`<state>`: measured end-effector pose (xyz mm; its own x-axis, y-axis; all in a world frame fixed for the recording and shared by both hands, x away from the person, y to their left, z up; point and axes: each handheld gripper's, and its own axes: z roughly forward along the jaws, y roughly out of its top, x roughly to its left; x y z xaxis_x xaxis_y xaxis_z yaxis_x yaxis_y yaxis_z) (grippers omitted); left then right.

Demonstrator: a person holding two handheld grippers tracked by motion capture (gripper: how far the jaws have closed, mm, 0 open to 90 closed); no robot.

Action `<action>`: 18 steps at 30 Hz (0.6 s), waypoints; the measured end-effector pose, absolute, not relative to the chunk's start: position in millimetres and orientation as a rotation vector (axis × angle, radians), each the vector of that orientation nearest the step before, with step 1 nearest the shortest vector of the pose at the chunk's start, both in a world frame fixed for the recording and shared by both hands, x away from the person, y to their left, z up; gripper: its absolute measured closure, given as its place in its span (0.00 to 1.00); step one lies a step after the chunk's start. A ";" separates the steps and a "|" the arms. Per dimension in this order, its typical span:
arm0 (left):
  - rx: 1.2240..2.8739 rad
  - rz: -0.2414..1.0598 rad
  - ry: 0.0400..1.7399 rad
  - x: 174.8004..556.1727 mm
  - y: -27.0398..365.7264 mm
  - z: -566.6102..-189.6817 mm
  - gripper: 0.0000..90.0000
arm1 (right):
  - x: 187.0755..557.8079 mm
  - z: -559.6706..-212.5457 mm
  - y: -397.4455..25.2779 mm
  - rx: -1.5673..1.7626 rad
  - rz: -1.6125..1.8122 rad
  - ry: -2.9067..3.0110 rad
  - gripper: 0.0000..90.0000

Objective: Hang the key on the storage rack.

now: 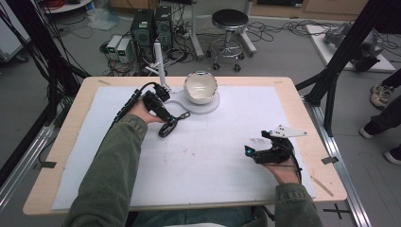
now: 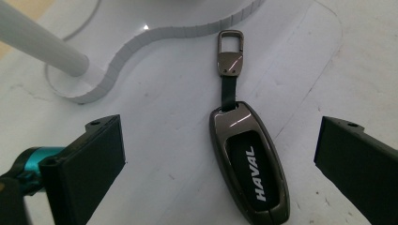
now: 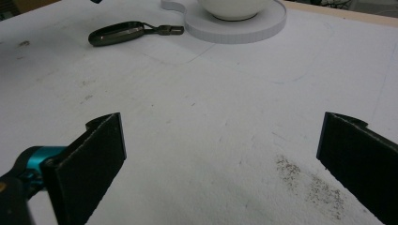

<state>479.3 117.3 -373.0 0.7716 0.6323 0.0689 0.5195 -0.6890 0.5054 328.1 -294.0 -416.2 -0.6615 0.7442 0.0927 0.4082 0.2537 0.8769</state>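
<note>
Left gripper: I have its jaws spread wide apart, hovering over the key fob with nothing clamped.
Key fob: I see it flat on the white mat, between the left jaws but touching neither, just near-left of the stand; lettering reads HAVAL, metal clip pointing toward the stand.
White bowl: sits on the round white stand, far centre of the table.
Right gripper: I hold it at the near right, jaws wide apart, empty, well away from the fob.
</note>
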 end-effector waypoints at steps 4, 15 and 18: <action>2.513 0.308 0.880 487.0 110.3 -381.6 0.03 | 327.6 -416.2 -294.0 1.060 1.372 2.190 0.01; 2.558 0.277 0.866 504.5 89.8 -390.9 0.07 | 329.0 -417.0 -295.0 1.060 1.367 2.194 0.01; 2.575 0.262 0.871 507.8 87.9 -394.2 0.10 | 329.0 -417.2 -294.7 1.065 1.365 2.198 0.01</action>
<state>507.8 87.9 -394.2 0.7875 0.6145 0.0462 0.5379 -0.7221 0.4351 329.0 -294.7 -417.2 -0.6600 0.7451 0.0961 0.4163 0.2563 0.8723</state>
